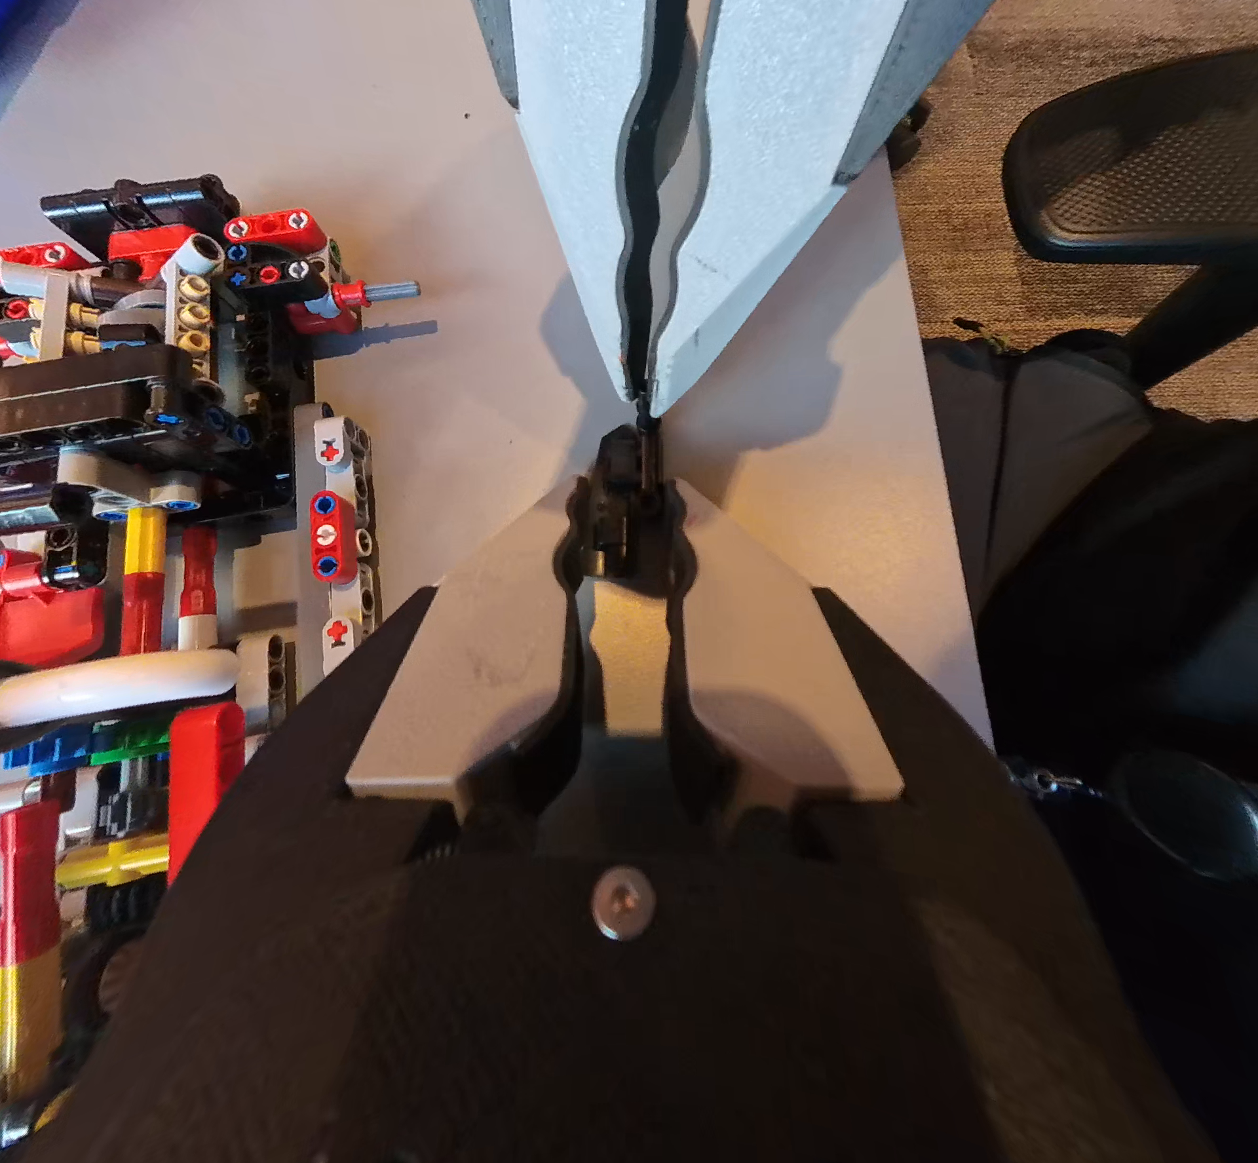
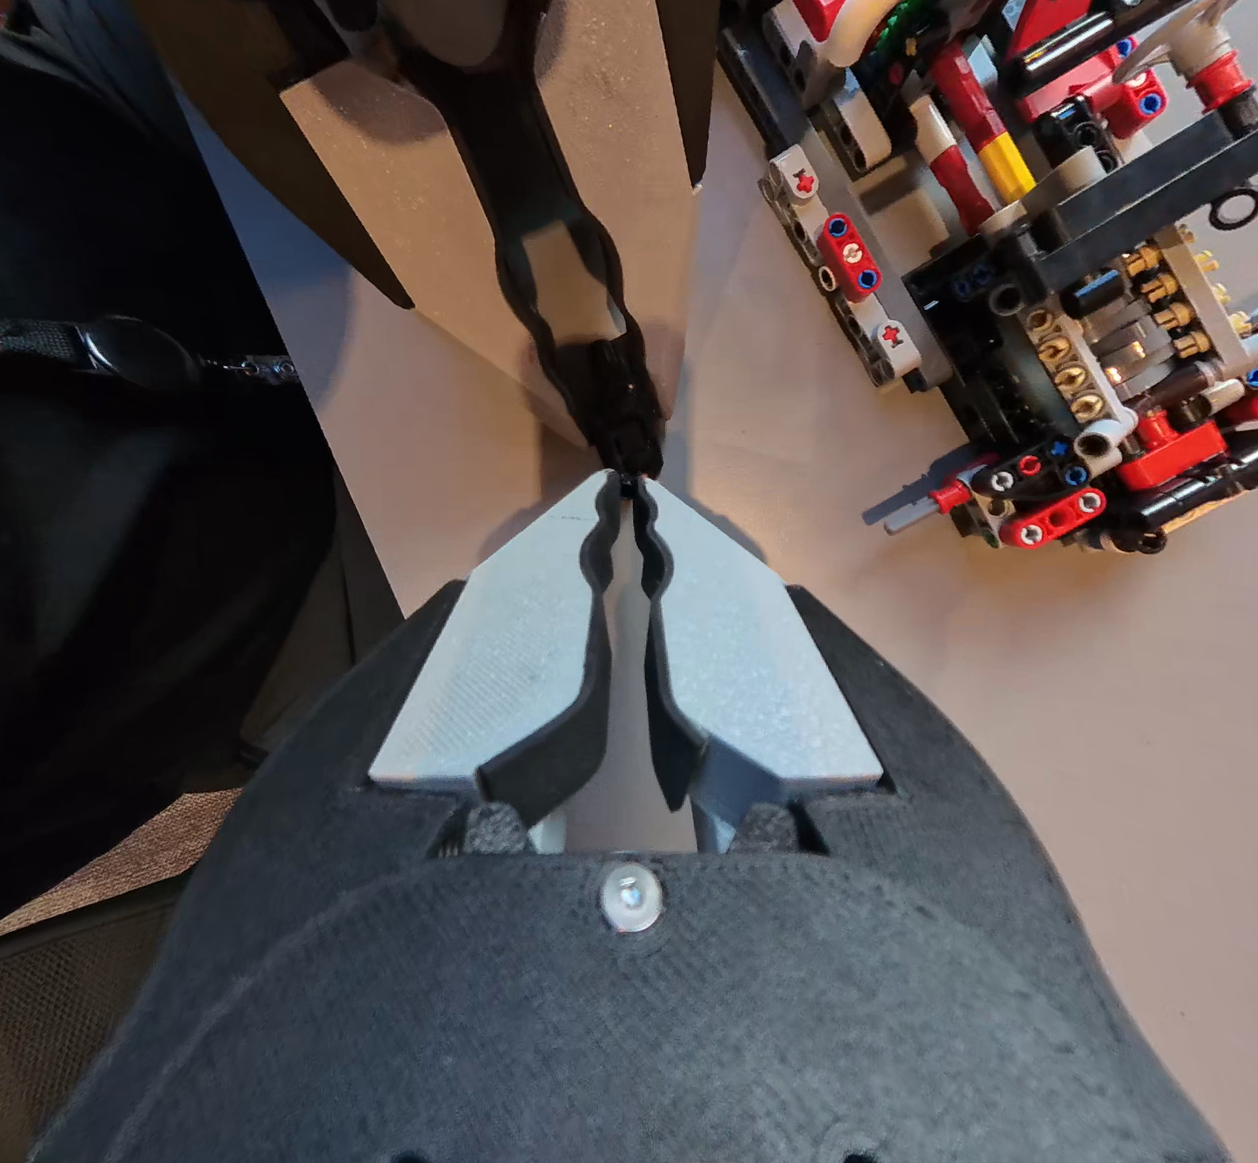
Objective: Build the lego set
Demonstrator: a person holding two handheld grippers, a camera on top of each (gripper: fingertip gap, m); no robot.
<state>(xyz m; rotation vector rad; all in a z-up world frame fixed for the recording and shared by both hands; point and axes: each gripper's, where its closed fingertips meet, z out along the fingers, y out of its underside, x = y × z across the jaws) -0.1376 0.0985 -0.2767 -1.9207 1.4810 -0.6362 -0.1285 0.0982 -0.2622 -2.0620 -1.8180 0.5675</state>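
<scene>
**Inspector:** Left gripper (image 1: 623,517) is clamped on a small black piece (image 1: 623,504), held above the pale table (image 1: 476,75) near its edge. The piece's long axis runs along the fingers, its far end pointing at the right gripper (image 1: 643,398).

**Clerk:** And the right one?

**Inspector:** Right gripper (image 2: 630,496) has its tips pinched nearly together on a thin black pin (image 2: 626,487) at the end of the black piece (image 2: 623,409) (the two tools meet tip to tip). Whether pin and piece are already joined I cannot tell; both are black and the seam is in shadow.

**Clerk:** The model?

**Inspector:** The lego build (image 1: 156,449) lies on the table, well apart from both grippers, with a grey axle (image 1: 391,291) sticking out sideways toward the open table.

**Clerk:** Differences between views?

**Inspector:** The left wrist view shows a black chair (image 1: 1123,177) on carpet beyond the table edge. The right wrist view shows a dark strap with a clip (image 2: 136,354) instead, and the build's (image 2: 1021,245) tan pin row (image 2: 1069,354) more plainly.
</scene>
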